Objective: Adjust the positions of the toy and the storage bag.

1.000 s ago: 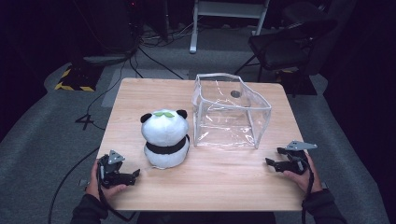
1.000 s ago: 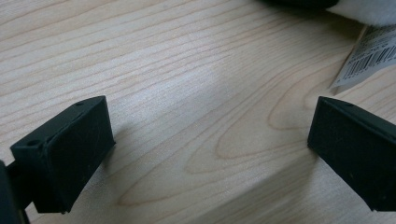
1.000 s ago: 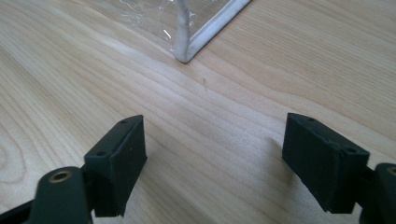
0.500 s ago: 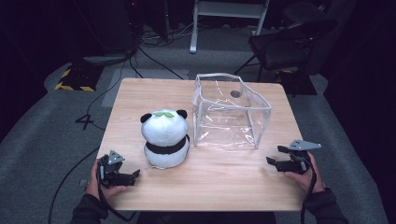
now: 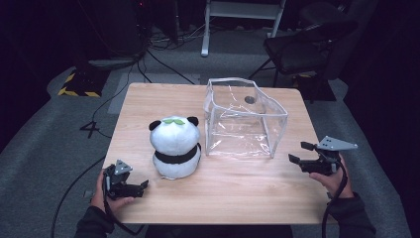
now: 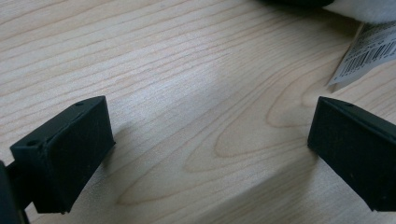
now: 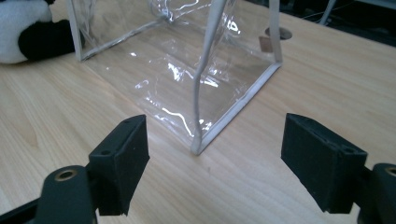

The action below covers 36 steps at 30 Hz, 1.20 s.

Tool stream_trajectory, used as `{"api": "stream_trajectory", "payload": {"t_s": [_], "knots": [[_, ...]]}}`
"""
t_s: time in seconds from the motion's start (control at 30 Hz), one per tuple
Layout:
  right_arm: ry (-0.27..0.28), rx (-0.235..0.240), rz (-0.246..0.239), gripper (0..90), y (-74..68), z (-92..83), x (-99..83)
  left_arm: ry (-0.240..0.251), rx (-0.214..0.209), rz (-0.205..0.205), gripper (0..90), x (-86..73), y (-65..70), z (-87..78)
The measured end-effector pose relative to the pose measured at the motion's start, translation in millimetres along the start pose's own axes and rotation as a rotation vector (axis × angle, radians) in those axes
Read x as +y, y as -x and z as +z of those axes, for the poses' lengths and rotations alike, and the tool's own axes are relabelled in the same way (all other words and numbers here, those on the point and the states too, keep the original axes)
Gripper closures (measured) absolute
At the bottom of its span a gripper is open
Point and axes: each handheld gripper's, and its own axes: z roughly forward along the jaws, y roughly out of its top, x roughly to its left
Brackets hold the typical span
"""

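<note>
Left hand-held gripper [image 5: 140,187] gapes wide at 8 o'clock of panda toy [image 5: 175,148]: soft, light, squeezable; pinch midbody.

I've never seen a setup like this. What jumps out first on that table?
A plush panda sits upright near the middle of the wooden table, with a clear plastic bag standing open just to its right. At the near corners, the left gripper and right gripper wait, both open and holding nothing.
</note>
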Motion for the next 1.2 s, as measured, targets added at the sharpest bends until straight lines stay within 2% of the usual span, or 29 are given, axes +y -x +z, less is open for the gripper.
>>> {"api": "stream_trajectory", "payload": {"t_s": [0.3, 0.53, 0.73, 1.0, 1.2], "knots": [[0.056, -0.02, -0.021, 26.6, 7.4, -11.6, 26.7, 0.0, 0.001, 0.0, 0.2, 0.0, 0.0, 0.0], [0.077, -0.007, -0.034, 27.9, 9.5, -10.6, 40.7, 0.0, 0.002, 0.002, 0.5, 0.0, 0.2, -0.2], [0.087, -0.008, -0.077, 29.2, 3.3, -9.1, 63.1, 0.0, 0.002, 0.002, 0.5, 0.0, 0.2, -0.1], [0.117, -0.007, -0.103, 29.7, -2.2, -11.9, 84.8, 0.0, 0.002, 0.002, 0.5, 0.0, 0.2, -0.2], [0.113, 0.005, -0.116, 28.9, -6.2, -10.2, 96.0, 0.0, 0.002, 0.002, 0.5, 0.0, 0.2, -0.1]]}}
